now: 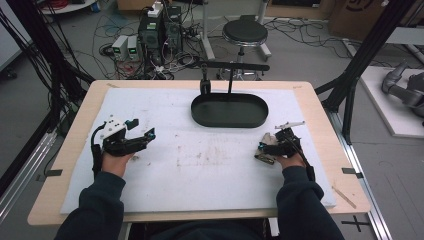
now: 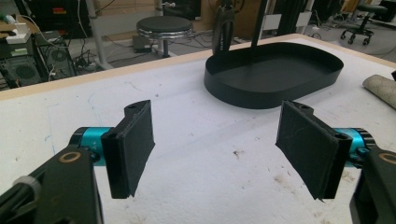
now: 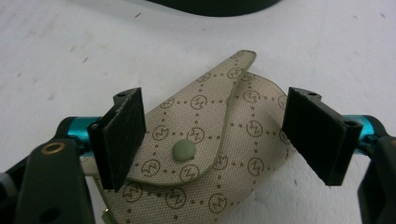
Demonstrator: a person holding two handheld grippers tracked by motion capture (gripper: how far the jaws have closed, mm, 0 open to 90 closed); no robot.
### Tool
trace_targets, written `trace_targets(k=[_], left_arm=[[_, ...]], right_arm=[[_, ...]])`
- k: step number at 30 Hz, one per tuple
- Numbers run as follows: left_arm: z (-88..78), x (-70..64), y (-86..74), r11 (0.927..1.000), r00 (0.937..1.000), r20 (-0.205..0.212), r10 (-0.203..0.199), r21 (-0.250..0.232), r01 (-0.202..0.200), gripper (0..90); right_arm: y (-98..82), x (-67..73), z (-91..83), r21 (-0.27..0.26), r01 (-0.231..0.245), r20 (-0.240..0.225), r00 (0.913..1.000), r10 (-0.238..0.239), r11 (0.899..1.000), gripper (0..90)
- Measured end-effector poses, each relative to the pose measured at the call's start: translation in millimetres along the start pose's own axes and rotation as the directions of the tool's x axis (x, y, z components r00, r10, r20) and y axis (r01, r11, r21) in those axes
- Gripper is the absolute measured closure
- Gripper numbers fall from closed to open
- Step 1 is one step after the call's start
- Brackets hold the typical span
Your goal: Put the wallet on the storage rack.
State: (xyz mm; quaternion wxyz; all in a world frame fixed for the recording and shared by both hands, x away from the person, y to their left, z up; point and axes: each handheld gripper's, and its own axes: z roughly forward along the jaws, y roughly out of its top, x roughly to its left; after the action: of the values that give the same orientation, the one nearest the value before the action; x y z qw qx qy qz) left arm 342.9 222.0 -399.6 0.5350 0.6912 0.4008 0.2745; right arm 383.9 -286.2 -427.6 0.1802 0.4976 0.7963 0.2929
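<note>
With its jaws spread wide to either side of the patterned pouch (image 3: 201,154) lying flat on the white bench (image 1: 210,170), the right hand-held gripper (image 3: 215,135) risks sliding the thin fabric away or pinching only the snapped flap, while the left hand-held gripper (image 2: 215,149) hangs spread and empty.

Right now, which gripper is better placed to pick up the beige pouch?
The right gripper. Its open jaws already stand on either side of the pouch, just above it. The left gripper is open over bare mat, across the table from the pouch.
</note>
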Motion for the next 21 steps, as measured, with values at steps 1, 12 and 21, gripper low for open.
trace_targets(k=[1,12,21], left_arm=[[0.0,0.2,-0.1,1.0,1.0,0.0,0.0,0.001,0.0,27.2],[0.3,0.5,-0.3,1.0,1.0,0.001,-0.01,0.0,0.01,27.2],[0.3,0.3,-0.2,1.0,1.0,0.005,-0.008,0.003,0.008,27.2]], right_arm=[[2.0,-2.2,0.3,0.005,0.044,-0.024,0.9987,-0.044,0.999,27.4],[4.7,12.4,-8.2,-0.014,-0.09,0.136,0.9865,0.091,0.996,19.8],[1.6,10.8,1.4,0.002,-0.203,0.093,0.975,0.201,0.979,18.0]])
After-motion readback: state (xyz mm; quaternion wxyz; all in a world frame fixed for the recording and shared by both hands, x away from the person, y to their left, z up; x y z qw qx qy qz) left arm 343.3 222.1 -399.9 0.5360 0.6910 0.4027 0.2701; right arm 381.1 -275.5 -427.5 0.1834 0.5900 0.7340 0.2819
